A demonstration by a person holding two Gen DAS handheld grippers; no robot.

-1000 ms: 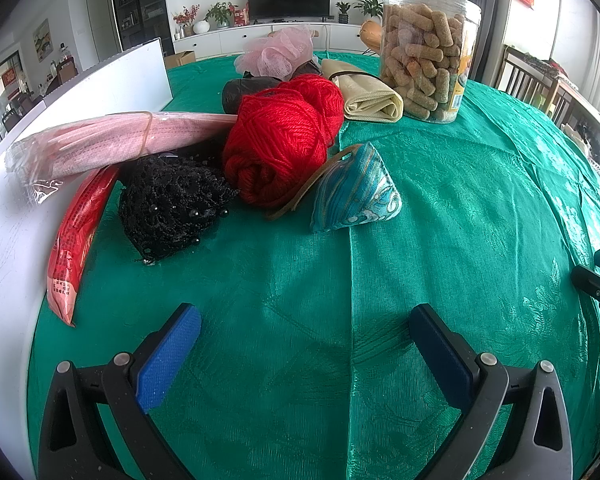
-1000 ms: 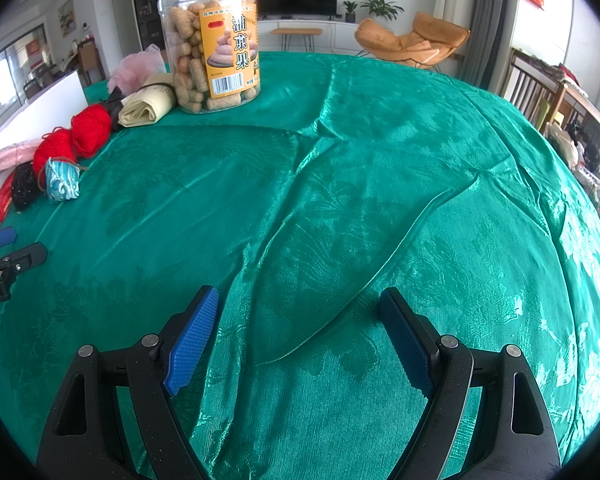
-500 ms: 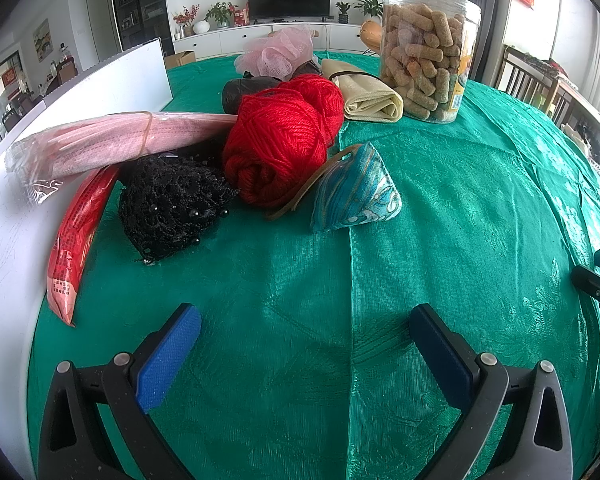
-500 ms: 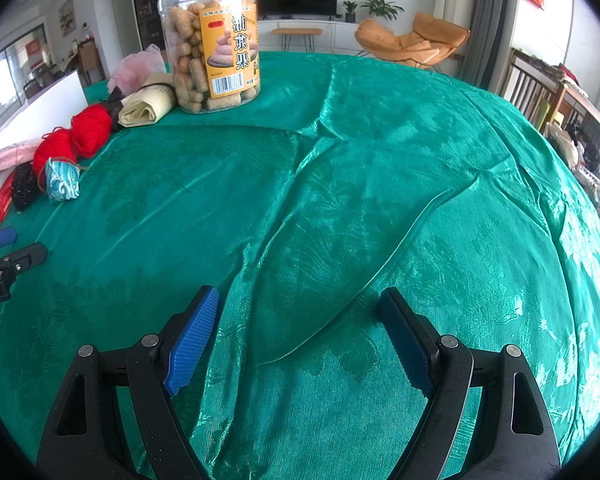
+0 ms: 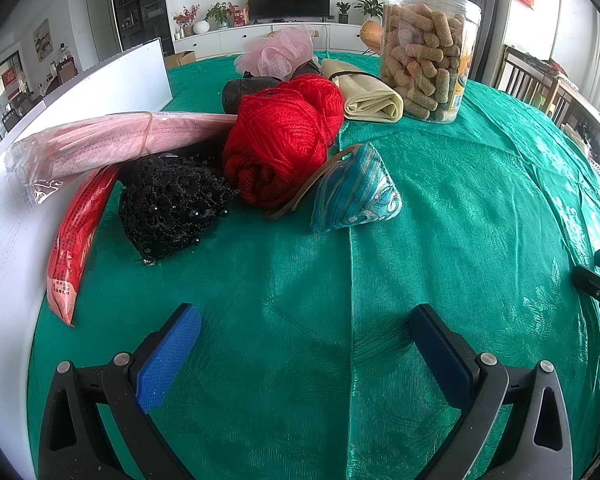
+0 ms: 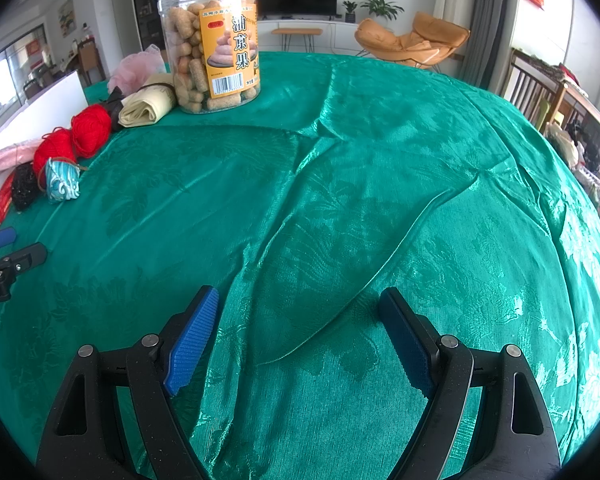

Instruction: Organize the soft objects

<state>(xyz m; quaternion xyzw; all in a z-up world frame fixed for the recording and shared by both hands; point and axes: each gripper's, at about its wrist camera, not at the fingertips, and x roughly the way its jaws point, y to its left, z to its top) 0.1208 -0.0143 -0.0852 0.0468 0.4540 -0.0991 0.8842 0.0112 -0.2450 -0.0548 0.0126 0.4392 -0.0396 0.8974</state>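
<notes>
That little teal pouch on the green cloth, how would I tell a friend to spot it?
Start at the tall clear snack jar on the green tablecloth, then come forward past the two red yarn balls. The teal pouch sits right against them, beside the black lace bundle. It alone is pyramid-shaped, shiny and swirl-patterned.

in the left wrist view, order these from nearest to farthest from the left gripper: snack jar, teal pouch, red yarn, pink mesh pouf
From the left gripper:
1. teal pouch, just ahead, slightly right
2. red yarn, behind the pouch, centre
3. snack jar, far right
4. pink mesh pouf, far centre, at the back of the pile
</notes>
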